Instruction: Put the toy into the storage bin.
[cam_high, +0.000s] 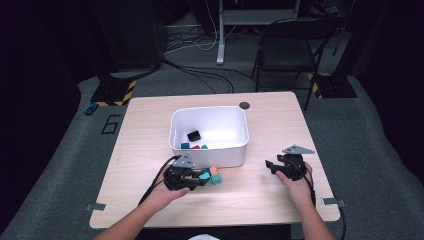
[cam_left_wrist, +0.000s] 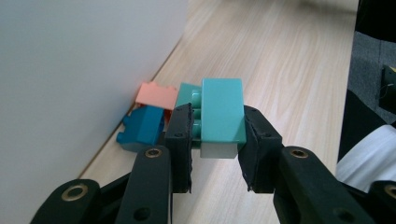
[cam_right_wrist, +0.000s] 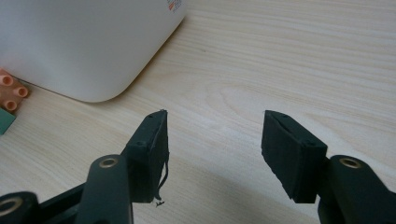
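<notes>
Spanning the frame, a wooden tabletop (cam_high: 150, 150), white bin (cam_high: 210, 152) near its middle, right gripper (cam_right_wrist: 212, 144) with jaws apart toward the front-right corner, left gripper (cam_left_wrist: 217, 135) clamped on a teal brick (cam_left_wrist: 223, 116) by the bin's front wall, blue brick (cam_left_wrist: 142, 126) and salmon brick (cam_left_wrist: 156, 95) beside it.

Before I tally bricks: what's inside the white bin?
The bin holds a black brick, plus teal, pink and green ones. Its near wall hides anything lower.

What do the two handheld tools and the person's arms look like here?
Both tools, left tool and right tool, are black with brass-coloured rivets and thick dark pads, and each carries a grey three-cornered plate. Black cables trail along the sleeveless forearms.
</notes>
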